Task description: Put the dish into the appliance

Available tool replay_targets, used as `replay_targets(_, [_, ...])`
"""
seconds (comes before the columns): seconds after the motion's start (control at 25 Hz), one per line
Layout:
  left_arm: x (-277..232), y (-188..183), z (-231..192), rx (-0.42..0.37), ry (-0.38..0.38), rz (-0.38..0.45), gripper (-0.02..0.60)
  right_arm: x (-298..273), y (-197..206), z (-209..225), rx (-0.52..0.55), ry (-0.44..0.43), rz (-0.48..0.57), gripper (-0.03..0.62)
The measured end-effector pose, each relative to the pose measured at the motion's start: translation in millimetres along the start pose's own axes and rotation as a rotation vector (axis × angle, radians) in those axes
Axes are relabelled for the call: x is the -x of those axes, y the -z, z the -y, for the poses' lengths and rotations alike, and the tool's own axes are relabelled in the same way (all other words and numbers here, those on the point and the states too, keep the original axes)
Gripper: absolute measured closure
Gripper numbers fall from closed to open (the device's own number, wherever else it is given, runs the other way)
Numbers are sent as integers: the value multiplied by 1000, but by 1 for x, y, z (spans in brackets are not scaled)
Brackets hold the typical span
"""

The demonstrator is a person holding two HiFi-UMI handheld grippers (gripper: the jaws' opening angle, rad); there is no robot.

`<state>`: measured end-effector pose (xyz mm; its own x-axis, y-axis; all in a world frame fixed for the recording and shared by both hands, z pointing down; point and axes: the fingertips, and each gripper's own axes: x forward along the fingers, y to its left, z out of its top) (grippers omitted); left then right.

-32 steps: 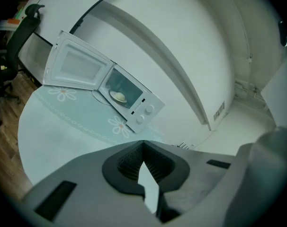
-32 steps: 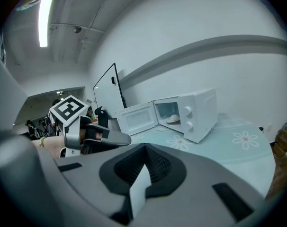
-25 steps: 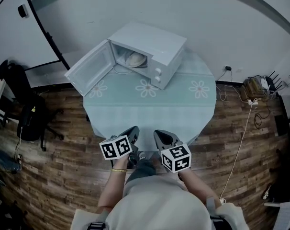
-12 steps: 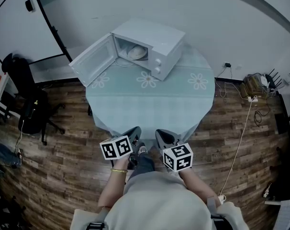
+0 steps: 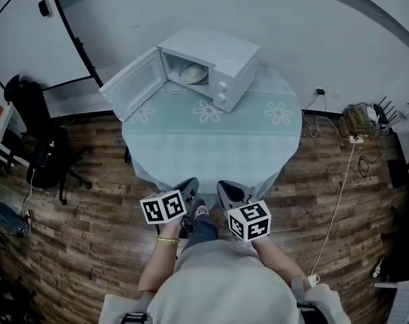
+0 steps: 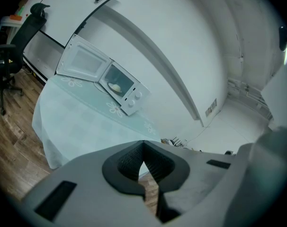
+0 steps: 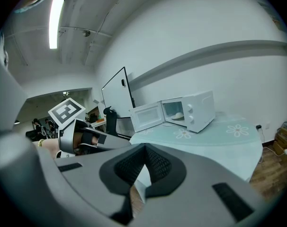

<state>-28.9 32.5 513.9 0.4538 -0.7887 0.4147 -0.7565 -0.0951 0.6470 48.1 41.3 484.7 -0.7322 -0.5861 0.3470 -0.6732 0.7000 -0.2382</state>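
**2 clenched grippers, 1 dish already inside**

You stand at the near edge of the round table (image 5: 211, 147). Its pale green flowered cloth is bare across the middle, so nothing lies between you and the appliance. The white microwave (image 5: 221, 59) sits at the far side, angled so its mouth faces your left. Its door (image 5: 131, 86) is swung wide out over the cloth, which leaves the cavity exposed. By my reading, that door is the 1 thing left to deal with, if the job includes closing up.

Your left gripper (image 5: 189, 187) and right gripper (image 5: 225, 189) hover side by side just off the table's near edge. They are close to your body, well apart from the microwave, and both tilt gently downward toward it. Each gripper view shows its 2 jaws pressed together with nothing between them. Neither gripper carries anything, which fits, since nothing on the table needs carrying.

The dish (image 5: 193, 75), pale and rounded, rests on the floor of the cavity inside the microwave, so the placing itself looks done.
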Motion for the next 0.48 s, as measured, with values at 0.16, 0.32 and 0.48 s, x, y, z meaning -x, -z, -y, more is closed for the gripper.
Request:
replay_targets(0.16, [1,1,2,0,2,-1,569,2,0,0,0,1,3,589])
replay_targets(0.32, [-1,-2,4,1,7,-1,569,1,-1,2,2,5,3,589])
replay_targets(0.48, [-1,0,6,-2,13,-3,569,2,2,3,8,12,-3,589])
